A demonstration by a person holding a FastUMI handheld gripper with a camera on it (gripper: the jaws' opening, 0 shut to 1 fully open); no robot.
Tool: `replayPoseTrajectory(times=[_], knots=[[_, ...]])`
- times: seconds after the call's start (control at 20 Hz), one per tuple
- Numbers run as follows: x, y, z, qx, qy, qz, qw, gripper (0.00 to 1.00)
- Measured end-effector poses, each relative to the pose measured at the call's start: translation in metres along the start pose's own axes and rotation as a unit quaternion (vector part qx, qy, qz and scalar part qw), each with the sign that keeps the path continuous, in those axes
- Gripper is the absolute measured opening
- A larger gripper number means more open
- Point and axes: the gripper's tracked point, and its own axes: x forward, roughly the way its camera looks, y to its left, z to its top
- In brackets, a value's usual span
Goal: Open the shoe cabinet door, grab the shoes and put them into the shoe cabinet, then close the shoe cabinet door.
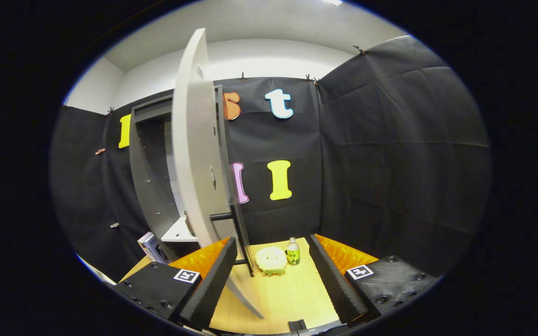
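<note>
The cabinet (150, 177) stands far left on the table (292, 294), and its door (194, 154) is swung out toward the tool (273, 280), edge-on, with its black handle (241, 233) facing right. The tool is released: its 2 fingers (213, 280) are spread wide with nothing between them, and the door's lower edge lies just beside the left finger. Judged from this, step 1, opening the door, is done or nearly done, and the pickup is not yet begun. The shoe (271, 260), pale yellow, rests on the table just ahead of the fingers, with a small bottle (293, 251) touching or just beside its right side. The next move calls for advancing the tool so both fingers straddle the shoe without striking the bottle. Open room lies to the right of the door; the door edge and handle crowd the left side, so the carry into the cabinet must pass around the door's near edge.
</note>
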Motion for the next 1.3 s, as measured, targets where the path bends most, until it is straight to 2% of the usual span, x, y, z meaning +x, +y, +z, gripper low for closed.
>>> replayPoseTrajectory(times=[0.25,0.5,0.9,1.3], knots=[[0.032,-0.003,-0.007,0.000,0.018,0.026,0.999,0.98],[0.038,0.007,-0.005,-0.007,0.010,0.050,0.999,0.97],[0.033,0.022,-0.010,-0.011,0.010,0.041,0.999,0.97],[0.018,0.072,-0.019,-0.011,0.010,0.039,0.999,0.97]])
